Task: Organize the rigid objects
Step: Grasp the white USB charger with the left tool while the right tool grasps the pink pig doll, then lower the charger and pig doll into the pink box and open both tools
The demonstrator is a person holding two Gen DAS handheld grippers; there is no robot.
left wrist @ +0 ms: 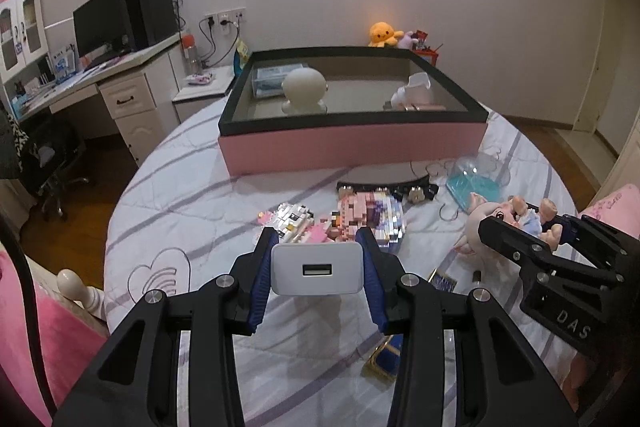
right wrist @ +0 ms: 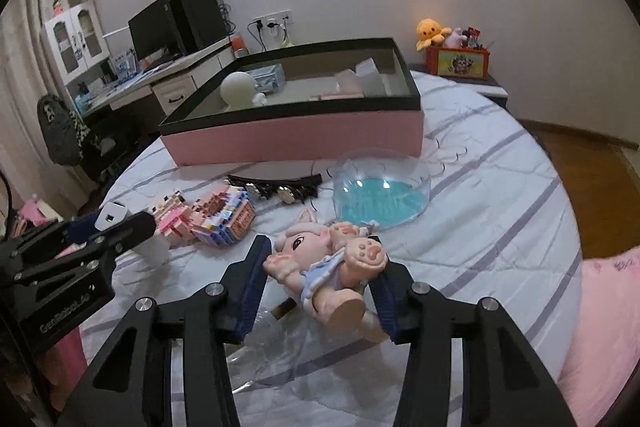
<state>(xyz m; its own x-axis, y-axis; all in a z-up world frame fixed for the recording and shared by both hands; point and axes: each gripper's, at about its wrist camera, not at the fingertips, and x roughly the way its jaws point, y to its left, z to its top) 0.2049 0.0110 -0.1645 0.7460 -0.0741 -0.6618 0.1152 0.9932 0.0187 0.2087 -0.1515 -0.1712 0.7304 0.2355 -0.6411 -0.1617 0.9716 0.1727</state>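
Bed with striped white cover is the work surface. Pink box with black rim sits at its far side, open top, already holding a white round figure, a pale blue pack and some small white items.

In front of the box, loose on the cover: clear dome with blue base, black studded band, two brick-built models, side by side.

Left gripper is clamped on a white USB charger, blue pads flat on both short sides, port facing the camera, raised off the cover, well short of the box.

Right gripper is closed on a pink doll figure in a blue dress, pads on its body and legs; doll lies tilted across the jaws, one foot sticking toward the camera. In the left wrist view it looks off the cover.

Step, by judgement: both picks done, transport pending.

Next move calls for carrying each item forward over the black rim and releasing into bare floor of the box, clear of the white figure. Doll grip is off-axis, so it could swing on release.
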